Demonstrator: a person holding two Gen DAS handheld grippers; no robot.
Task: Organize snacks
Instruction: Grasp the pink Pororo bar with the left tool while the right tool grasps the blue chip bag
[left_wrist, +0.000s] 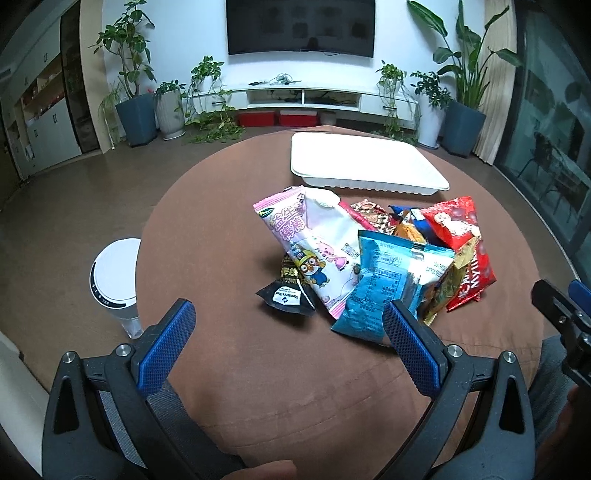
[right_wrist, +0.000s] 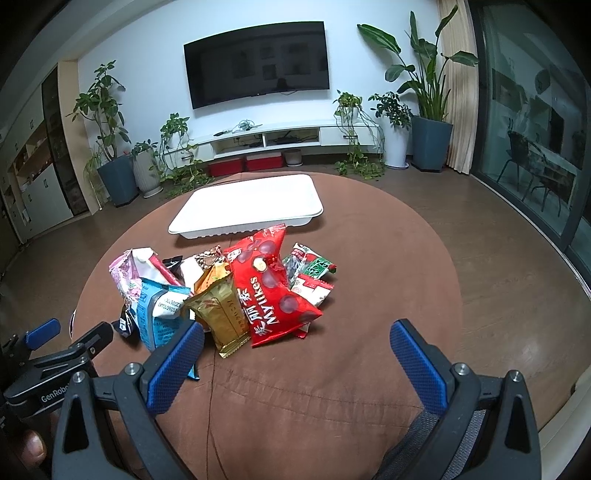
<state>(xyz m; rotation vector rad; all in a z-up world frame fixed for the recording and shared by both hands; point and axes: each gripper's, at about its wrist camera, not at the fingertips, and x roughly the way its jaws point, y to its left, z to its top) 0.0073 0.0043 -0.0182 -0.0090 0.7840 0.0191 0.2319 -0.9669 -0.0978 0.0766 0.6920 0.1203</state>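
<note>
Left wrist view, left to right: white cylindrical appliance (left_wrist: 117, 280) at left edge of the round brown counter (left_wrist: 229, 362); left gripper (left_wrist: 291, 332) at lower centre, jaws spread wide, empty, above bare counter. Snack pile at centre-right: black packet (left_wrist: 286, 299), pink cartoon packet (left_wrist: 314, 251), blue packet (left_wrist: 391, 280) just beyond the right finger, red Mylikes bag (left_wrist: 461, 236) furthest right. White tray (left_wrist: 365, 162) at upper centre, behind the pile, empty. Right wrist view: right gripper (right_wrist: 297, 341) at lower centre, jaws wide, empty, just short of the gold packet (right_wrist: 221, 314) and red bag.
</note>
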